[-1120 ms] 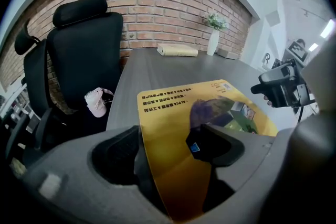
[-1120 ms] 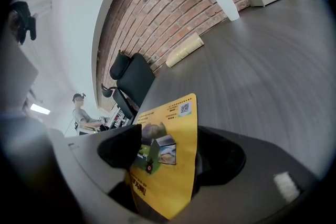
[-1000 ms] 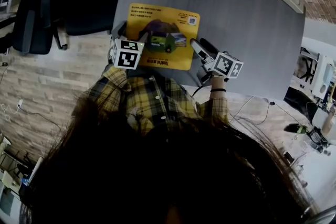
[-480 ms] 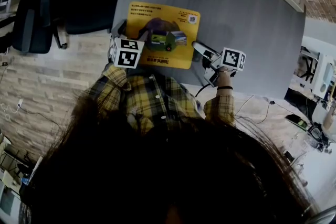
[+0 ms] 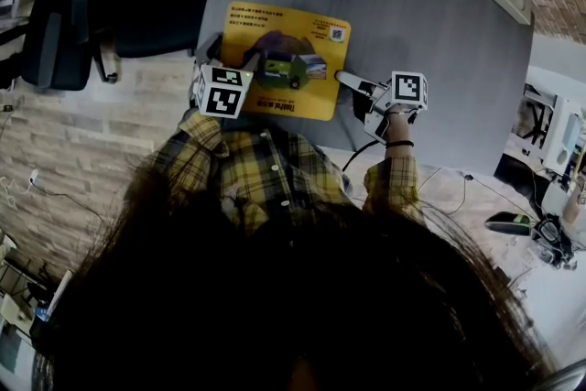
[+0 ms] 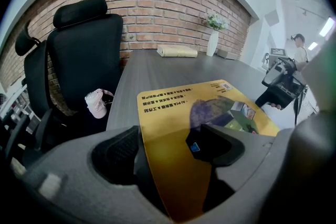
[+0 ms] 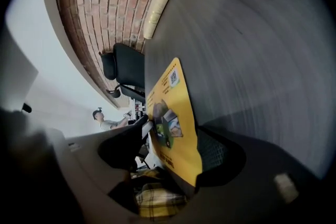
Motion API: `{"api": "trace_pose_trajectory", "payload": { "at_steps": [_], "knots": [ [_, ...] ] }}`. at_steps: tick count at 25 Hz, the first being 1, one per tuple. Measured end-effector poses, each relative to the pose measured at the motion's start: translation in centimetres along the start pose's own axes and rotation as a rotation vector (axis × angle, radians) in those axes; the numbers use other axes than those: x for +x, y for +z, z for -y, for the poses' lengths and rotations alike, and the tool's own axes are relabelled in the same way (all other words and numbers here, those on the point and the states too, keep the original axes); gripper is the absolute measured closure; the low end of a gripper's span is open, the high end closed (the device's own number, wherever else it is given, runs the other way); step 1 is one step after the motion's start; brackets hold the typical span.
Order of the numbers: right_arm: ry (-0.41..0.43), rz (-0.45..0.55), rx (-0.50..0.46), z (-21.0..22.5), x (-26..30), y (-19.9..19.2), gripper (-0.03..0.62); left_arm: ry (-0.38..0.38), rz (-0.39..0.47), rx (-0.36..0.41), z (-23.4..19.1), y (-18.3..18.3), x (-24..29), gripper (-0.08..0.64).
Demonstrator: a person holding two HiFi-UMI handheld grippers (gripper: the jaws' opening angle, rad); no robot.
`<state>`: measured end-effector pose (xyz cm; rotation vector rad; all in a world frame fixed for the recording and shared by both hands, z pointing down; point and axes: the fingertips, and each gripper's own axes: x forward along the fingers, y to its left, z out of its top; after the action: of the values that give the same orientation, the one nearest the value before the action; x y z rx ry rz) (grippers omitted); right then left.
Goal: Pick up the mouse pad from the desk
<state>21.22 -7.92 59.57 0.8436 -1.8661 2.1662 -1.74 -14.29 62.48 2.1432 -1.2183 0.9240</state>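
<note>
Our left claw (image 6: 167, 147) is clamped on the near left corner of the pad (image 5: 286, 32). One jaw sits under the sheet and the other presses on its printed face, so the corner seems to bend up off the bench (image 5: 430, 32) toward the claw. We judge this grip is there to peel one side, since a thin sheet lying flat offers no edge to seize. Ahead of this claw the rest of the pad lies on the bench, print upward.

To its right, our right claw (image 7: 176, 139) has its jaws apart, straddling the pad's near right corner. The sheet lies against the meshed jaw, and a gap shows between it and the other jaw. That placement looks meant to take the second corner, so the pad comes up level rather than drooping from one side. Most of the pad is not yet off the bench, and closing the right claw seems the step in hand.
</note>
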Motion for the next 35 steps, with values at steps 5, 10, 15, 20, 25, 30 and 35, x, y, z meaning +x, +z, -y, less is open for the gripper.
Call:
{"api": "trace_pose_trajectory", "payload": {
  "at_steps": [5,10,15,20,25,30,35],
  "knots": [
    [-0.044,-0.054,0.014,0.4,0.3,-0.5,0.279,-0.001,-0.002,0.0,-0.1,-0.1,0.0,0.181],
    [-0.043,-0.078,0.057,0.8,0.2,-1.3,0.299,-0.005,0.014,-0.001,0.1,0.0,0.3,0.181],
    [-0.022,-0.082,0.062,0.5,0.3,-1.2,0.299,0.001,0.001,-0.003,-0.1,-0.2,0.1,0.181],
    [-0.155,-0.06,0.019,1.3,-0.9,-1.0,0.27,-0.002,0.01,-0.004,0.0,-0.2,0.1,0.181],
    [-0.267,-0.093,-0.021,0.8,0.8,-1.2,0.25,-0.004,0.018,-0.004,0.0,-0.1,0.1,0.181],
    [-0.29,-0.125,-0.055,-0.1,2.5,-1.2,0.252,-0.008,0.02,-0.007,0.1,-0.1,0.2,0.181],
    [-0.138,-0.118,0.022,-1.8,4.4,-1.2,0.258,-0.012,0.019,-0.005,0.3,0.0,0.2,0.183]
  ]
}}
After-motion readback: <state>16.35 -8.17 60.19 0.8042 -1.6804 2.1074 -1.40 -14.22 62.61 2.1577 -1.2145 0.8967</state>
